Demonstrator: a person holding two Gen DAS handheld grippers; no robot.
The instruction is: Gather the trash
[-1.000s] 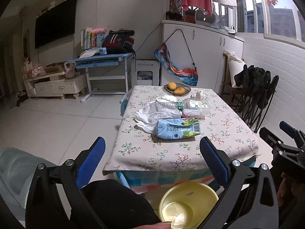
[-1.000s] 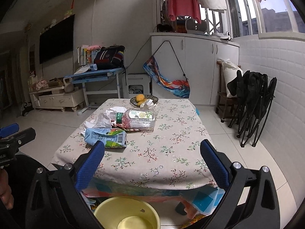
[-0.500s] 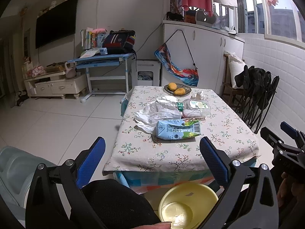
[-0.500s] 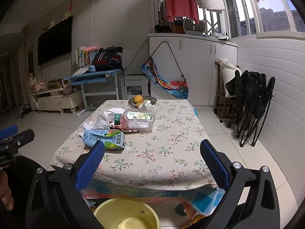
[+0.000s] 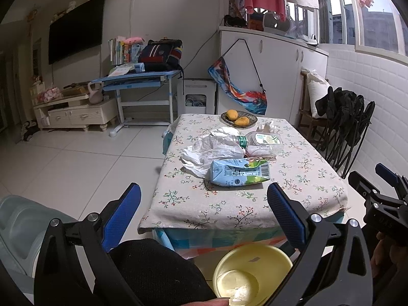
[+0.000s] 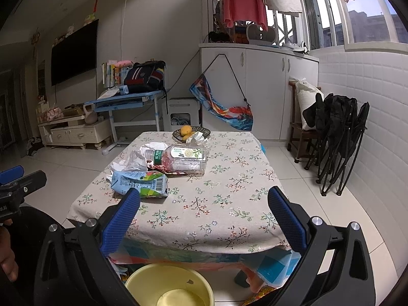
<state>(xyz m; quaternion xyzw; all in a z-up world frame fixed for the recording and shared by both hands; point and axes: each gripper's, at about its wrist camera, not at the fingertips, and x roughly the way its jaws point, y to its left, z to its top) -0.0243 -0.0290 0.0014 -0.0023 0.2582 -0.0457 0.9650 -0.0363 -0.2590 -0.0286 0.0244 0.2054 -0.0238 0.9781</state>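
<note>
On the floral tablecloth table (image 5: 301, 178) (image 6: 229, 183) lies trash: a crushed blue-green drink carton (image 5: 239, 172) (image 6: 140, 181), a crumpled white plastic bag (image 5: 214, 149) (image 6: 135, 158), a clear plastic bottle with a green label (image 5: 262, 144) (image 6: 183, 158) and a crumpled tissue (image 6: 197, 136). My left gripper (image 5: 204, 216) is open and empty, short of the table's near edge. My right gripper (image 6: 204, 221) is open and empty, over the table's near edge. A yellow basin (image 5: 252, 272) (image 6: 168, 284) sits on the floor below both.
A dish with oranges (image 5: 238, 118) stands at the table's far end. Folded black chairs (image 6: 336, 137) lean on the right wall. A blue desk (image 5: 137, 81) and a TV cabinet (image 5: 74, 112) stand at the back left. A pale water jug (image 5: 17, 229) is at the lower left.
The right gripper has moved forward, closer to the table, and risen slightly. The left gripper has barely moved.
</note>
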